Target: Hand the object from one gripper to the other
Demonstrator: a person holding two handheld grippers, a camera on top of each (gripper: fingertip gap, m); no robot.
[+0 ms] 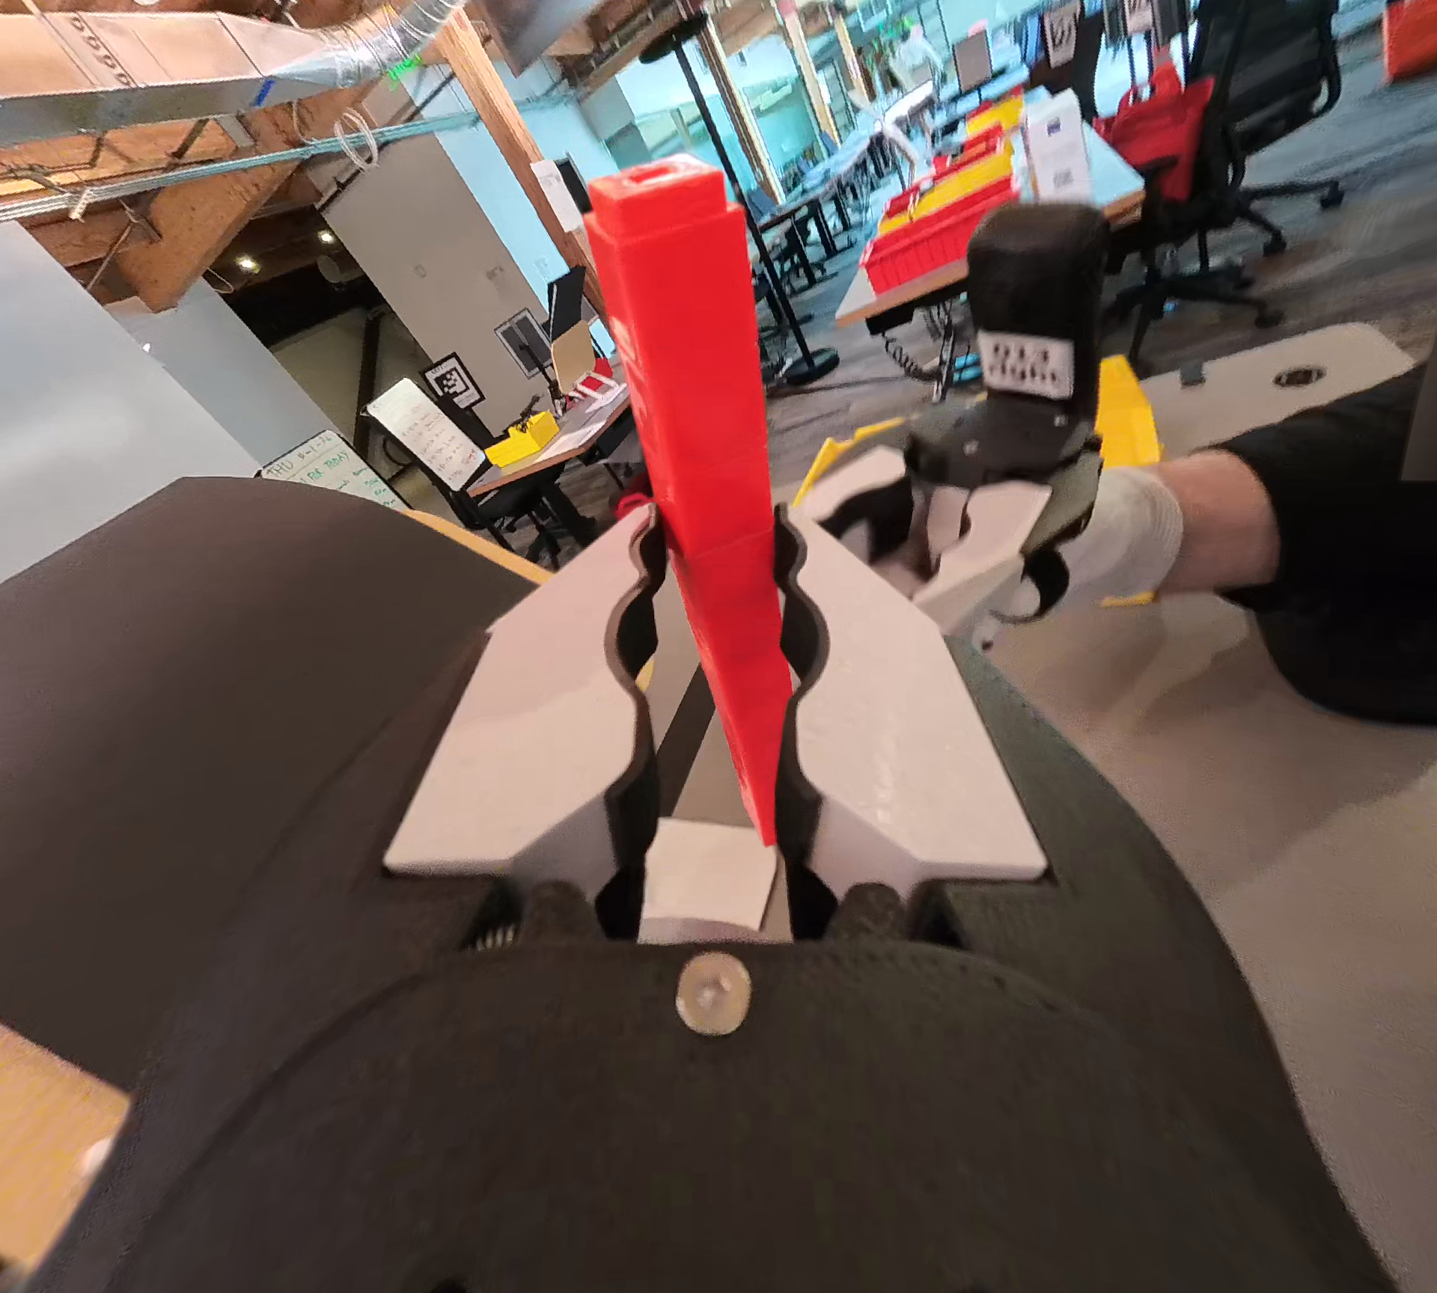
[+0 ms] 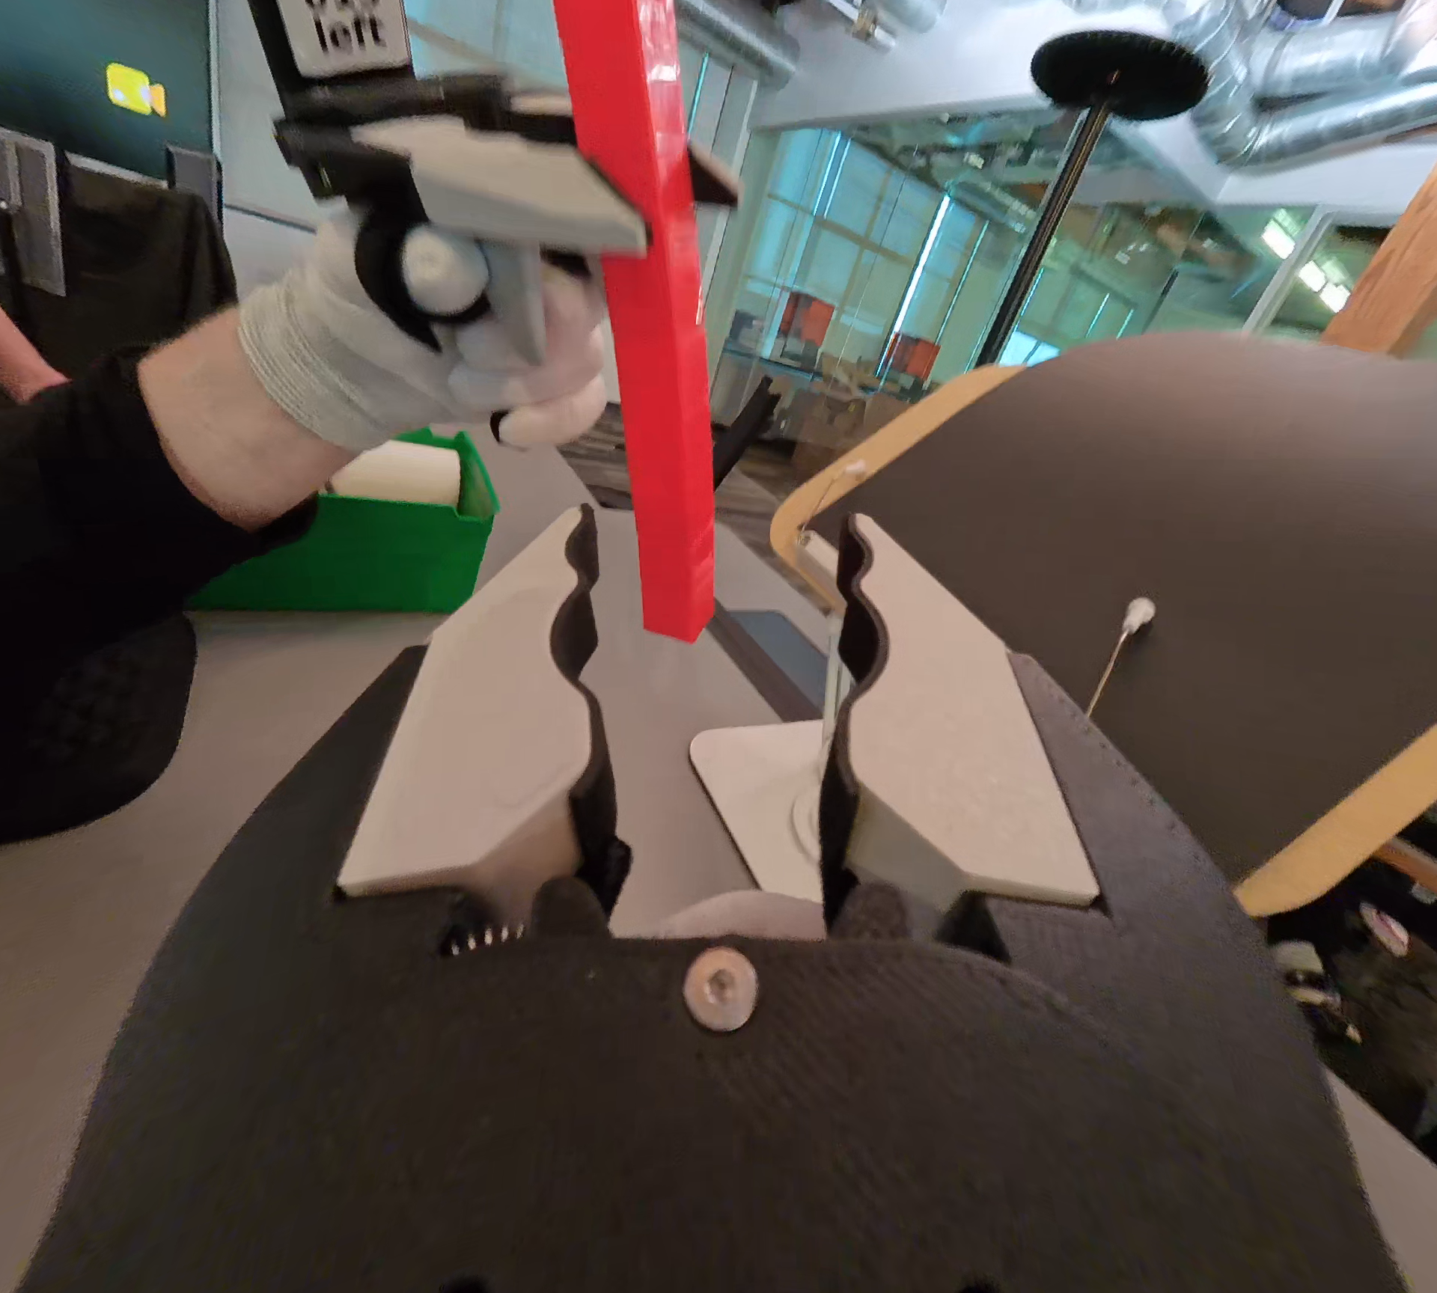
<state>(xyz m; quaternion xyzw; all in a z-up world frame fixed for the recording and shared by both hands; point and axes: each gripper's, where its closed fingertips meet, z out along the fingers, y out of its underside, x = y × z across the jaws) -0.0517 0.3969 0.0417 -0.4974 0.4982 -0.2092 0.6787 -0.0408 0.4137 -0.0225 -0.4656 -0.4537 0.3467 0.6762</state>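
My left gripper [image 1: 719,540] has the red bar [image 1: 684,385] clamped between its two pale fingers [image 1: 544,696] — the wavy black pads press on both sides of it near the tips, and the bar's lower end runs back down the narrow gap toward the gripper body while most of its length sticks out past the tips. From the right wrist view I see the same grip from the side: the left gripper [image 2: 661,198] pinches the red bar [image 2: 645,245] partway along, and a white-gloved hand [image 2: 404,354] holds the handle. My right gripper [image 2: 719,540] stands wide apart with nothing in it — the bar's free end hangs just at the mouth of the gap, between the fingertips but touching neither pad. Behind sit a green bin [image 2: 373,548] on the grey table [image 2: 233,750].
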